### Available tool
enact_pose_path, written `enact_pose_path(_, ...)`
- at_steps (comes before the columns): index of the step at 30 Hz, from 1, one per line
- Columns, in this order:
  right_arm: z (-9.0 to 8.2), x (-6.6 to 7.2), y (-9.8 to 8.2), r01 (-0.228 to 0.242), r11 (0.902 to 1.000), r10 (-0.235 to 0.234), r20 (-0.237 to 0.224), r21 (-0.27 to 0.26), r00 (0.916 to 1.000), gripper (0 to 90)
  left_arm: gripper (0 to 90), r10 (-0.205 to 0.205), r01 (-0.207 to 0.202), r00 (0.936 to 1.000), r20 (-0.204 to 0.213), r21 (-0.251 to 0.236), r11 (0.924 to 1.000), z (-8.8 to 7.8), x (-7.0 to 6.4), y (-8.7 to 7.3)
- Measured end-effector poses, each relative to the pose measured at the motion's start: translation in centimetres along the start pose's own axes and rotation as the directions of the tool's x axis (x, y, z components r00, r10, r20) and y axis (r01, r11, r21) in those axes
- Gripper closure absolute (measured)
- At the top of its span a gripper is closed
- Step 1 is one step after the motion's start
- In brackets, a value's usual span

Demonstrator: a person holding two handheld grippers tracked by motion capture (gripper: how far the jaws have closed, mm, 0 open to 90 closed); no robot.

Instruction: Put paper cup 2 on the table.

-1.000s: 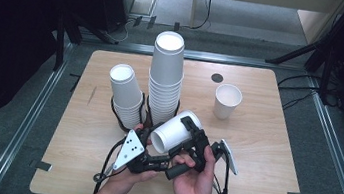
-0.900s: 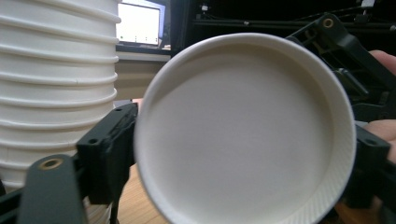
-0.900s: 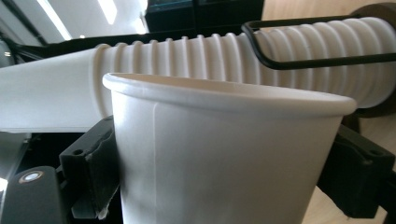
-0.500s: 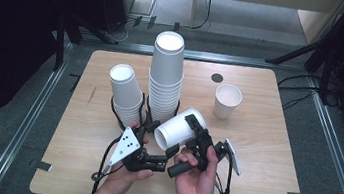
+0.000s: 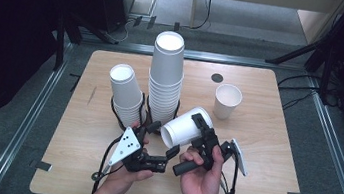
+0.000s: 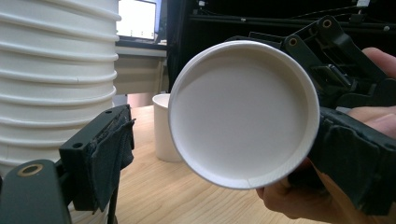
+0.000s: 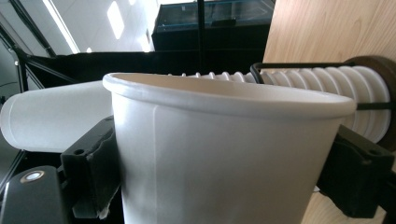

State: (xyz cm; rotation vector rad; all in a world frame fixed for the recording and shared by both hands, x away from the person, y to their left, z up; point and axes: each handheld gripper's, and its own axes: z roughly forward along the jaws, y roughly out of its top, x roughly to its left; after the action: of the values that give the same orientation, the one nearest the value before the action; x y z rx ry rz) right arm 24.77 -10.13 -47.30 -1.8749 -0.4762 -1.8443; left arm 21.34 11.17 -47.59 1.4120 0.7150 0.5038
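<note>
A white paper cup (image 5: 180, 130) lies tilted on its side above the table's front, with my right gripper (image 5: 192, 128) shut on its wall. In the right gripper view the cup (image 7: 224, 154) sits wedged between both black jaws. Its mouth (image 6: 243, 112) faces my left gripper (image 5: 163, 139). That gripper's jaws have just been opening and now stand open on either side of the rim. The left pad (image 6: 109, 144) is clearly apart from the cup. Bare hands hold both grippers.
A tall stack of white cups (image 5: 165, 76) and a shorter stack (image 5: 125, 93) stand in black wire holders just behind the grippers. A single upright cup (image 5: 226, 101) and a small black disc (image 5: 217, 77) are at the back right of the wooden table (image 5: 269, 185).
The left gripper's jaws have spread apart near the cup's mouth. The cup stays in the right gripper and has barely moved.
</note>
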Motion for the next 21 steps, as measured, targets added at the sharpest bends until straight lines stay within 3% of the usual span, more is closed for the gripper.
enact_pose_path(11, -0.4, 0.3, 0.6, 0.029, 0.9989, -0.03, -0.01, -0.036, 0.9995, 12.1, 9.3, 0.007, -0.007, 0.9999, 0.014, 0.008, 0.9999, 0.0, -0.1, 0.0)
enact_pose_path(21, -0.6, 0.3, 1.2, 0.083, 0.9943, -0.083, -0.003, -0.067, 0.9965, 12.1, 9.5, 0.01, -0.011, 0.9993, 0.035, 0.022, 0.9997, 0.0, -0.1, 0.0)
